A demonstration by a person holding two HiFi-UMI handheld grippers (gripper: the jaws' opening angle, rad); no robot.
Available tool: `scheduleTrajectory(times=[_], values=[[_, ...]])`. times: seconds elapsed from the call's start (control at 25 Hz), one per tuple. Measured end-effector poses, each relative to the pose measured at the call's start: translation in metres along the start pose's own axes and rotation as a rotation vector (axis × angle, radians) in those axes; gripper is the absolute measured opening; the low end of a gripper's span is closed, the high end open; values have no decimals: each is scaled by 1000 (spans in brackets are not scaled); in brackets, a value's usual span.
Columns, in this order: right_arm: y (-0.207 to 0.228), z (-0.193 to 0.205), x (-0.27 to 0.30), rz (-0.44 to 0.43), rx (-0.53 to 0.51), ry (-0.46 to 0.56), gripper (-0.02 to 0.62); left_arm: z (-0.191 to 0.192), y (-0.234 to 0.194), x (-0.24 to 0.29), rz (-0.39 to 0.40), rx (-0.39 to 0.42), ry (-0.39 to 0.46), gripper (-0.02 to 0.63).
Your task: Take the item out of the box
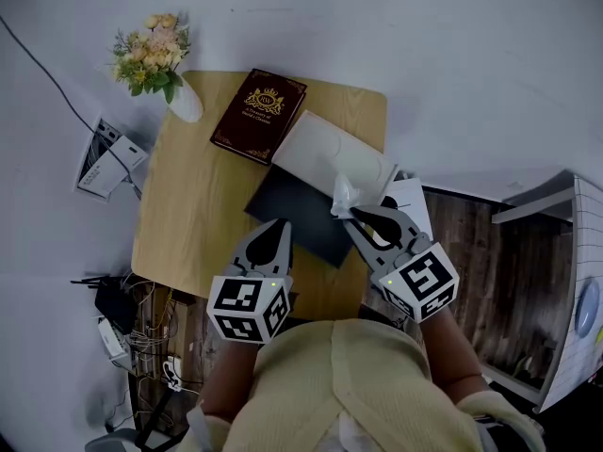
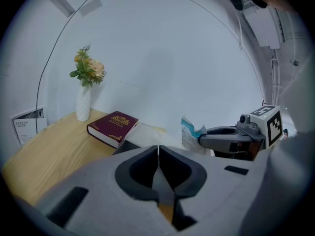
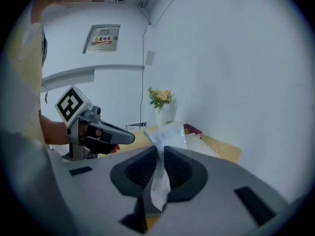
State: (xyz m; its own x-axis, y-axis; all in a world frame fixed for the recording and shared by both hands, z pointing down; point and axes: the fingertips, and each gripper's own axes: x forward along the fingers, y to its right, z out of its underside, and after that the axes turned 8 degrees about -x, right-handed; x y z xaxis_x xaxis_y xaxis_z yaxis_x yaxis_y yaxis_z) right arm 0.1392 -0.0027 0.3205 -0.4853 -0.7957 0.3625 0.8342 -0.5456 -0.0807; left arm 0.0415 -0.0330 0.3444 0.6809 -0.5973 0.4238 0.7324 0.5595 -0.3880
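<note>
A clear plastic packet (image 1: pixel 344 194) hangs pinched in my right gripper (image 1: pixel 351 217), which is shut on it above the table's right side. In the right gripper view the packet (image 3: pixel 170 133) sticks up from between the jaws (image 3: pixel 161 149) and trails down behind them. Beneath lies a dark flat box part (image 1: pixel 297 217), with a white box lid (image 1: pixel 330 153) overlapping its far edge. My left gripper (image 1: pixel 280 225) hovers over the dark part's left corner, shut with nothing in it (image 2: pixel 158 149). From the left gripper view, the packet (image 2: pixel 189 134) shows at the right gripper's tip.
A maroon book (image 1: pixel 259 114) lies at the far side of the wooden table (image 1: pixel 188 205). A white vase of flowers (image 1: pixel 155 55) stands at the far left corner. Cables and a power strip (image 1: pixel 118 328) lie on the floor at left. A white cabinet (image 1: pixel 575 290) stands right.
</note>
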Motion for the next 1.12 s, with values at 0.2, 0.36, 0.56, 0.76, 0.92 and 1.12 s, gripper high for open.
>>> scheduleTrajectory(times=[0.2, 0.36, 0.56, 0.76, 0.92, 1.12], values=[[10, 1, -7, 48, 43, 20, 61, -1, 5, 5, 21, 7, -7, 28], [15, 2, -12, 69, 91, 36, 61, 0, 6, 7, 28, 9, -11, 28], [18, 3, -14, 91, 137, 48, 61, -2, 4, 6, 30, 5, -8, 28], [19, 7, -13, 98, 183, 39, 61, -1, 4, 5, 30, 3, -7, 28], [19, 11, -12, 95, 225, 27, 60, 0, 3, 4, 25, 3, -8, 28], [19, 14, -10, 91, 261, 20, 58, 0, 1, 4, 22, -1, -7, 28]])
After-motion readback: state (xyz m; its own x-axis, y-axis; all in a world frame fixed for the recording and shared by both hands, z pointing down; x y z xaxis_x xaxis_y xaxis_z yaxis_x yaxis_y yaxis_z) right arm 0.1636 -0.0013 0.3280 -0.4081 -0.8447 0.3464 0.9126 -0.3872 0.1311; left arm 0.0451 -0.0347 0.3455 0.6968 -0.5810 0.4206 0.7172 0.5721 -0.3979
